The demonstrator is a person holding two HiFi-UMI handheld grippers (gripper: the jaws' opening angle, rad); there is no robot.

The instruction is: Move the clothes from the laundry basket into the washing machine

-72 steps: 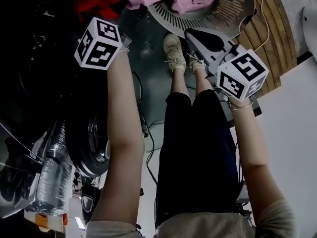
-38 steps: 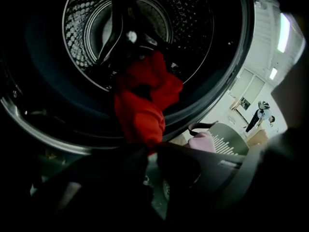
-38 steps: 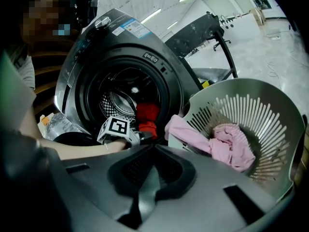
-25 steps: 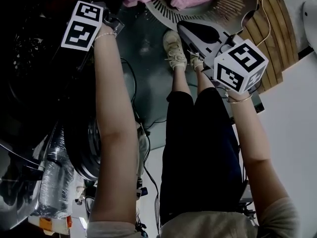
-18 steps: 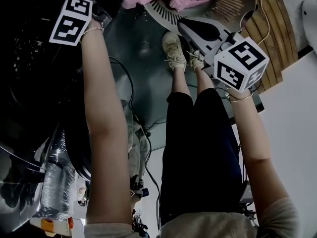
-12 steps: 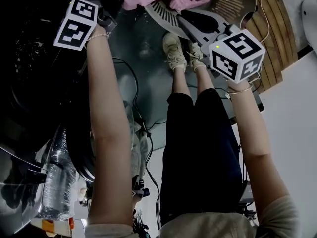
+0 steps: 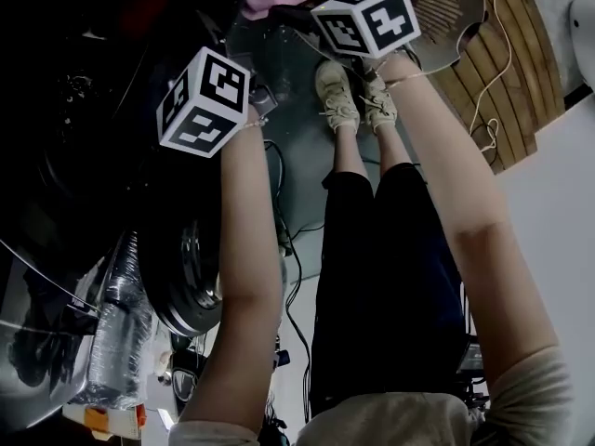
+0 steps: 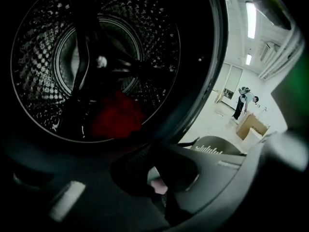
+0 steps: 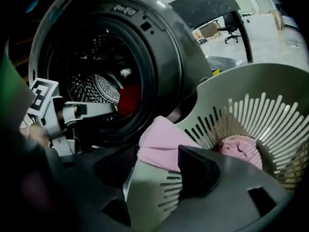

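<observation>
The left tool [image 8: 159, 180] is sitting closed before the washing machine [image 8: 212, 81], where 1 red garment [image 8: 113, 116] is lying in the drum [image 8: 53, 57]. The right tool [image 9: 154, 173] is opening its jaws at the laundry basket [image 9: 263, 112], with pink clothes [image 9: 161, 146] draping over the rim just beyond them, untouched.

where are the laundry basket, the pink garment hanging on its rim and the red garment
laundry basket [image 9: 270, 115] right gripper view, slatted inner wall
pink garment [image 9: 161, 146] right gripper view, fold over the rim
red garment [image 8: 115, 116] left gripper view, middle of the heap
</observation>
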